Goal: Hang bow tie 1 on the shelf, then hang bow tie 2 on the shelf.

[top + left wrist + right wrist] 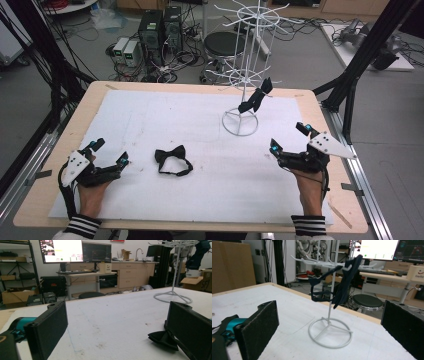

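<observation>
Lying flat on the white table cover (150,115), just right of the left gripper (109,153), the black bow tie (172,159) looks light, soft and floppy; its centre knot seems the surest hold. Both the left gripper and the right gripper (289,136) rest with jaws spread, empty. Another tie (256,96) hangs on the wire rack (241,129); the lab behind is cluttered with cables (165,62).

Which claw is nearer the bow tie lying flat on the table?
Left. The left claw sits open just left of the bow tie, apart from it; the right claw is open farther off, beside the white rack.
</observation>
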The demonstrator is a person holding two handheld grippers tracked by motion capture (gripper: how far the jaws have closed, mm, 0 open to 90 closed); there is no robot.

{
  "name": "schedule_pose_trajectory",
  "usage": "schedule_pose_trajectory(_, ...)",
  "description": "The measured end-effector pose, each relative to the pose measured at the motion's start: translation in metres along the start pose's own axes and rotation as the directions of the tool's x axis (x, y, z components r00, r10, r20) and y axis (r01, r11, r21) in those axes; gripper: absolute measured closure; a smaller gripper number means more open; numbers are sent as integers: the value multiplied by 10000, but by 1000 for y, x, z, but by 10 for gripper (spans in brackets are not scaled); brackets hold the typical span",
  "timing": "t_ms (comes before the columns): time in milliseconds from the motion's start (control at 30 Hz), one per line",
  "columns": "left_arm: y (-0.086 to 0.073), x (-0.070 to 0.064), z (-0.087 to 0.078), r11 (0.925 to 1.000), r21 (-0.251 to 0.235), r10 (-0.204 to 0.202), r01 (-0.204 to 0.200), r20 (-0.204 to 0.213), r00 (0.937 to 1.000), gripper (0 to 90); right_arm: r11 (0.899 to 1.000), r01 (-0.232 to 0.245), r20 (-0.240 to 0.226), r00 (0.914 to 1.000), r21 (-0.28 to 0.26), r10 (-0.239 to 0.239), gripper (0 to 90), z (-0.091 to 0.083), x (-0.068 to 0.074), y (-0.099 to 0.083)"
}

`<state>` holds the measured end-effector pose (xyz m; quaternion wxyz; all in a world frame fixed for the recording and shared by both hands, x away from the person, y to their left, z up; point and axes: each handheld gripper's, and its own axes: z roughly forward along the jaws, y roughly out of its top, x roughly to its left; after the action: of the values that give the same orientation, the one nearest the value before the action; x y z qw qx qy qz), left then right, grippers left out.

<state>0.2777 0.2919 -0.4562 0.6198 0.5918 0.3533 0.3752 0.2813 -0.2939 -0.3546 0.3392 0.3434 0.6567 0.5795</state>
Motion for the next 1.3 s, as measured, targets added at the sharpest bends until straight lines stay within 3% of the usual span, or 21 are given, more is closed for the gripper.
schedule_pose_trajectory(200,0,0,0,10000,2,25,-25,-35,10000,42,9999,107,-59,9999,24,-107,7,-2,10,-19)
schedule_pose_trajectory(567,0,0,0,10000,-8,26,-26,-44,10000,42,9999,18,-285,9996,-130,-22,7,-1,18,-30)
schedule_pose_trajectory(1300,0,0,-1,10000,-64,-21,19,-252,9997,42,9998,-161,-313,9994,-148,157,7,-5,18,-35)
